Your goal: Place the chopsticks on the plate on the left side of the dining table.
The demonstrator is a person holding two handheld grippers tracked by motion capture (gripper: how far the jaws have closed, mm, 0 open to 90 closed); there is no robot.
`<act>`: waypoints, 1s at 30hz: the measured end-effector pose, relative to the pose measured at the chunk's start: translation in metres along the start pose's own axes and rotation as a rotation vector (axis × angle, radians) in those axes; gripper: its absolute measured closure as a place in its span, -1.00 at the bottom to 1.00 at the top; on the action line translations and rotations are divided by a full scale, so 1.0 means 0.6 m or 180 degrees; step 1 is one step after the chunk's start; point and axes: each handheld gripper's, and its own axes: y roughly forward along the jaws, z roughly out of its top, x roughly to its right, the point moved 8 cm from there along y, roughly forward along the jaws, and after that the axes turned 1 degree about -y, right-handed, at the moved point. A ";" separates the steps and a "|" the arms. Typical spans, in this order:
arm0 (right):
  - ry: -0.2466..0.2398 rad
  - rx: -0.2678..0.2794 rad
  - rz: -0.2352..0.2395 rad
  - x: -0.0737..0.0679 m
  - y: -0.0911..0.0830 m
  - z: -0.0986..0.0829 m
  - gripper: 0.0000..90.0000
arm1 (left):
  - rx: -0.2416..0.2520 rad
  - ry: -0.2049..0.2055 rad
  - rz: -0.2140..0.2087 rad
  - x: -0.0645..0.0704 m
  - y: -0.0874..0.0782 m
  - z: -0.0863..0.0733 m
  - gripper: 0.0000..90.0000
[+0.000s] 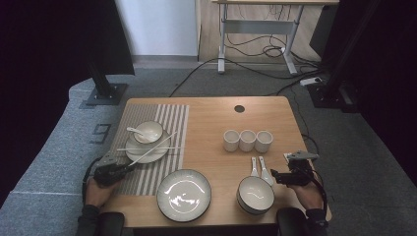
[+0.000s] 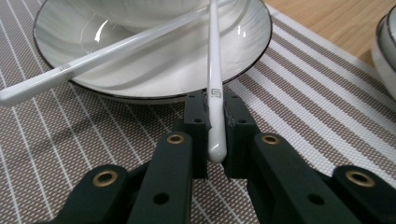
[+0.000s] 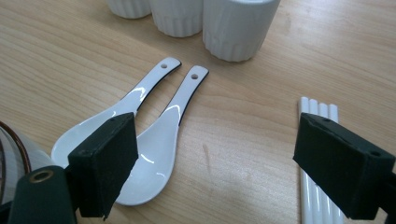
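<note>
The chopstick (image 2: 215, 88) lay clamped by its near end in the left claw (image 2: 215, 140), its long axis running straight ahead from the jaws and up over the plate (image 2: 154, 74) on the striped mat (image 2: 303, 93) — its mate (image 2: 88, 63) crossed the same plate at a slant. That plate held a small bowl (image 1: 149, 131) with a spoon (image 1: 135, 131) in it. Well apart at the surface's (image 1: 216, 123) other side, the right claw (image 3: 219, 172) stood open and empty — two spoons (image 3: 140, 126) just ahead-left, spare chopsticks (image 3: 317, 186) under its right jaw, a bowl (image 1: 255, 194) and three cups (image 1: 247, 140) nearby.

Grey carpet (image 1: 196, 83), white wall (image 1: 157, 24), cabled desk (image 1: 258, 34) behind.
</note>
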 end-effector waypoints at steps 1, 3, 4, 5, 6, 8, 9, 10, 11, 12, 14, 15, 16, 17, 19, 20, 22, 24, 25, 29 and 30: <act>-0.0004 0.0004 0.0003 -0.001 0.001 -0.001 -0.70 | -0.0003 -0.0010 0.0005 -0.001 0.000 0.000 0.80; 0.0007 0.0013 0.0029 -0.002 0.003 -0.001 -0.70 | -0.0009 -0.0035 0.0016 -0.003 0.000 -0.001 0.79; 0.0014 0.0013 0.0034 -0.002 0.003 -0.002 -0.70 | -0.0015 -0.0044 0.0018 -0.004 0.000 -0.002 0.78; 0.0021 0.0011 0.0037 -0.002 0.004 -0.003 -0.70 | -0.0020 -0.0052 0.0023 -0.005 0.001 -0.002 0.78; 0.0026 0.0012 0.0041 -0.002 0.004 -0.003 -0.70 | -0.0031 -0.0062 0.0037 -0.006 0.001 -0.003 0.77; 0.0034 0.0009 0.0037 -0.001 0.005 -0.005 -0.70 | -0.0030 -0.0089 0.0054 -0.008 0.002 -0.003 0.76; 0.0037 0.0010 0.0035 0.000 0.005 -0.005 -0.70 | -0.0032 -0.0102 0.0061 -0.009 0.002 -0.004 0.75; 0.0047 0.0010 0.0035 0.001 0.005 -0.006 -0.70 | -0.0033 -0.0113 0.0069 -0.011 0.001 -0.004 0.75; 0.0051 0.0009 0.0032 0.001 0.005 -0.007 -0.70 | -0.0033 -0.0123 0.0072 -0.011 0.001 -0.004 0.74; 0.0055 0.0009 0.0028 0.002 0.005 -0.008 -0.70 | -0.0038 -0.0134 0.0082 -0.013 0.002 -0.005 0.74; 0.0074 0.0019 0.0022 0.004 0.005 -0.010 -0.70 | -0.0038 -0.0152 0.0098 -0.014 0.001 -0.005 0.73; 0.0079 0.0027 0.0026 0.004 0.005 -0.010 -0.70 | -0.0035 -0.0164 0.0102 -0.015 0.001 -0.005 0.72; 0.0095 0.0032 0.0025 0.005 0.005 -0.011 -0.70 | -0.0037 -0.0176 0.0115 -0.016 0.001 -0.006 0.72; 0.0101 0.0035 0.0020 0.006 0.005 -0.012 -0.70 | -0.0040 -0.0191 0.0127 -0.018 0.001 -0.006 0.71; 0.0120 0.0036 0.0018 0.008 0.007 -0.015 -0.70 | -0.0046 -0.0220 0.0142 -0.020 0.001 -0.007 0.70; 0.0122 0.0034 0.0020 0.008 0.007 -0.016 -0.70 | -0.0051 -0.0230 0.0154 -0.021 0.001 -0.007 0.69; 0.0136 0.0036 0.0025 0.008 0.008 -0.017 -0.70 | -0.0061 -0.0255 0.0169 -0.024 0.002 -0.008 0.67; 0.0144 0.0032 0.0030 0.008 0.009 -0.018 -0.70 | -0.0067 -0.0278 0.0179 -0.027 0.002 -0.009 0.66; 0.0141 0.0030 0.0032 0.007 0.009 -0.018 -0.70 | -0.0068 -0.0290 0.0191 -0.028 0.002 -0.009 0.66; 0.0136 0.0025 0.0036 0.007 0.011 -0.019 -0.70 | -0.0078 -0.0349 0.0227 -0.034 0.002 -0.010 0.63; 0.0136 0.0024 0.0036 0.007 0.011 -0.019 -0.70 | -0.0079 -0.0361 0.0241 -0.036 0.002 -0.010 0.62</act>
